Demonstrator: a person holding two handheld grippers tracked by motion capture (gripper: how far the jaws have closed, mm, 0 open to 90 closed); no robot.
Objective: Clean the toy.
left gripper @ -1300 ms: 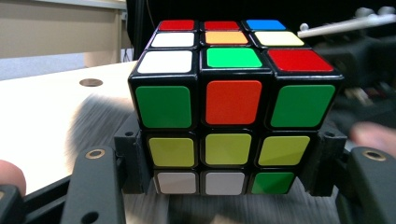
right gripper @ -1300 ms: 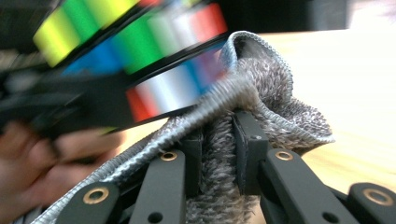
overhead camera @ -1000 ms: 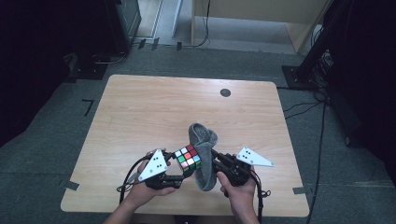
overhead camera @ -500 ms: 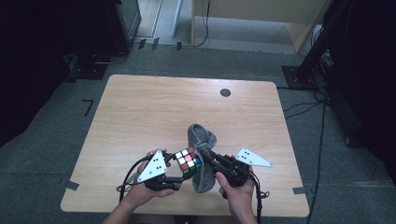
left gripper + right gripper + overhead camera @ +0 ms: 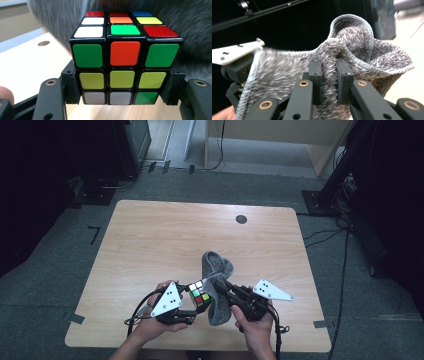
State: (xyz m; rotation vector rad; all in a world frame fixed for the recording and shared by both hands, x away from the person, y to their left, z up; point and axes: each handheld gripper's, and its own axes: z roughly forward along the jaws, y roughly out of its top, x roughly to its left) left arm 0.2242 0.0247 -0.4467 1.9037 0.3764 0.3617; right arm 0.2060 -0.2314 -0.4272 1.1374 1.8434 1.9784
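Our left fingers (image 5: 71, 86) clamp the cube (image 5: 199, 295) near the surface's (image 5: 150, 240) front edge; our right fingers (image 5: 315, 75) pinch the grey cloth (image 5: 218, 282) against its far side. We judge wiping underway, faces remaining.

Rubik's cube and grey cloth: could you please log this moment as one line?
left gripper: shut on Rubik's cube | right gripper: shut on grey cloth | cloth against cube, above table

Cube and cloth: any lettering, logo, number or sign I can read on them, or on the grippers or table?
None: no readable text.
Puzzle cube in the left gripper: plain coloured stickers, no logo.
Grey cloth in the right gripper: no tag or label.
Table: bare wood, one dark round hole.
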